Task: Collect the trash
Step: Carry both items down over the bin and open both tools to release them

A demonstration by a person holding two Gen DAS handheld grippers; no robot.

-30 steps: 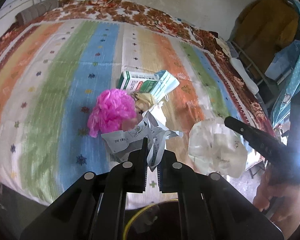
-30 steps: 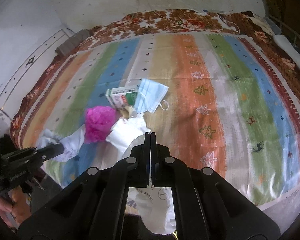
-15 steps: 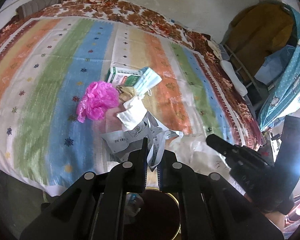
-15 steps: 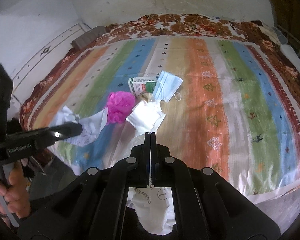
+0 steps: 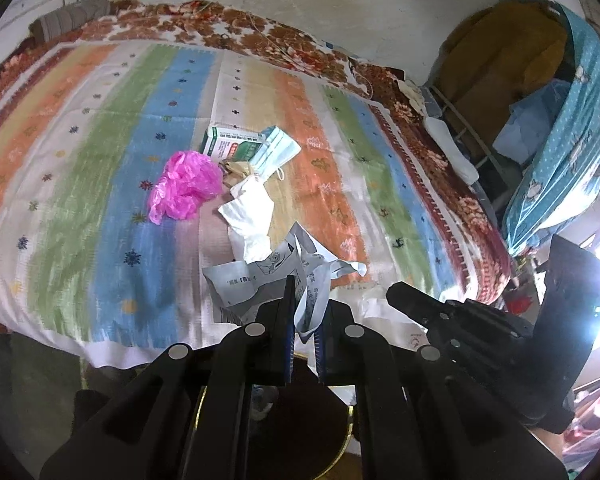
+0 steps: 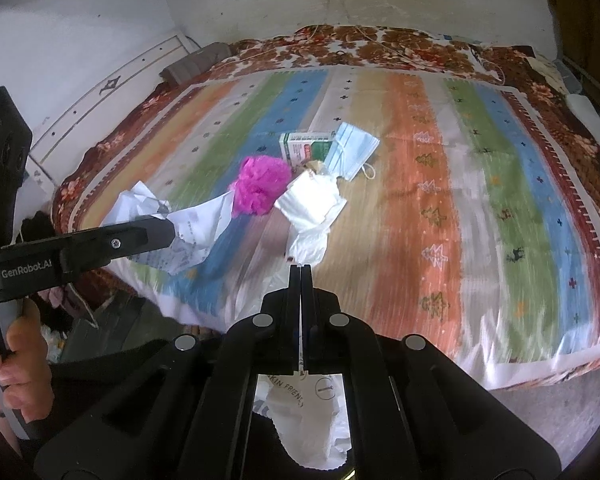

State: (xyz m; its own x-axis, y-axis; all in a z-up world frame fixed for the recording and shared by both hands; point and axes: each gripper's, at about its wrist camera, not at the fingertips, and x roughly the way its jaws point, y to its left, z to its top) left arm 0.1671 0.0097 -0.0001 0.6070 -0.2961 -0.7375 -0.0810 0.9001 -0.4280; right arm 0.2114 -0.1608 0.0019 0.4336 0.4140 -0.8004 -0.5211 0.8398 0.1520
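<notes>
Paper (image 5: 260,280) in the left gripper (image 5: 302,312) and wrapper (image 6: 308,420) in the right gripper (image 6: 300,276), both clenched: release squarely over the bin (image 5: 340,440).

A striped bed cover (image 6: 440,220) carries a pink bag (image 6: 262,190), medicine box (image 6: 306,148), face mask (image 6: 352,152) and white tissue (image 6: 312,212).

Bedding and room fixtures

Striped bedcover (image 6: 440,184) in orange, green, blue and cream bands with small tree and star motifs, laid over a brown floral blanket (image 6: 380,46); grey folded cloth (image 6: 196,62) at the far left corner; white wall (image 6: 240,0) behind; blue dotted curtain (image 5: 572,128) and brown garment (image 5: 500,60) hanging right of the bed.
</notes>
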